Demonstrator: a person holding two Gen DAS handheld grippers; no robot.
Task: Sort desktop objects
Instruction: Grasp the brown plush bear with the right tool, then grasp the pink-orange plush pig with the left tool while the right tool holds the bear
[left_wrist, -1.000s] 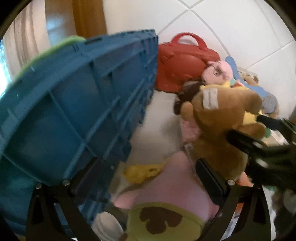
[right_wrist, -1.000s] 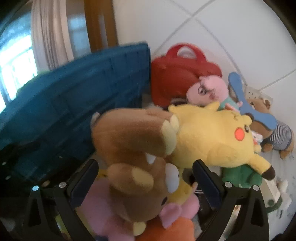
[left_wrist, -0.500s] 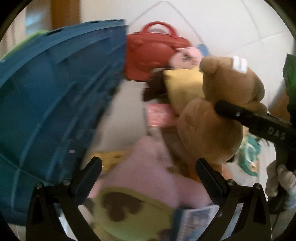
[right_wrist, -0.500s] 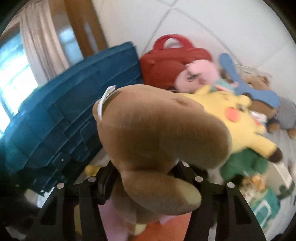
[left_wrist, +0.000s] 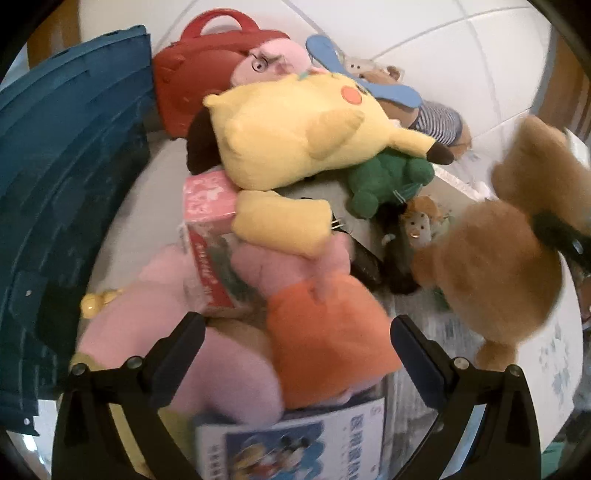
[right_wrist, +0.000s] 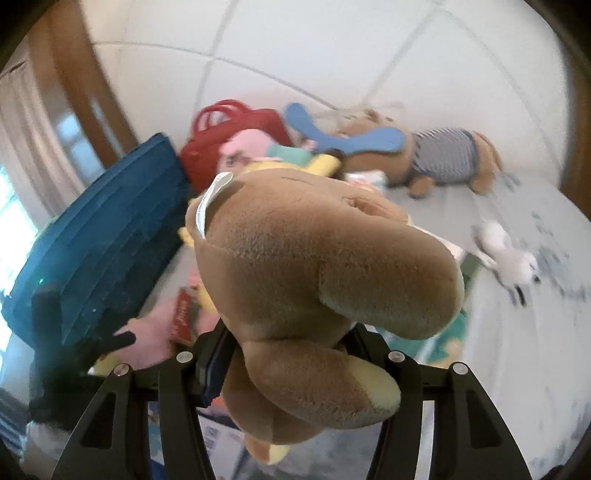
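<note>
My right gripper (right_wrist: 288, 343) is shut on a brown plush toy (right_wrist: 317, 266), which fills the right wrist view and hangs in the air. The same brown plush (left_wrist: 502, 266) shows at the right of the left wrist view, with a black finger (left_wrist: 561, 236) of the right gripper pressed into it. My left gripper (left_wrist: 297, 347) is open above a pile of toys: a pink plush with an orange part (left_wrist: 325, 332), a yellow plush (left_wrist: 295, 125), a green plush (left_wrist: 388, 177) and a pink box (left_wrist: 207, 206). Nothing is between the left fingers.
A blue crate (left_wrist: 62, 184) stands at the left, a red bag (left_wrist: 199, 74) against the white wall behind. A striped plush (right_wrist: 443, 155) lies at the back, a small white toy (right_wrist: 506, 251) on the grey cloth at the right. A booklet (left_wrist: 295, 443) lies under the left gripper.
The right gripper closed on the brown plush, lifted it and carried it rightward away from the pile. The left gripper swung right from the blue crate over the toys.
</note>
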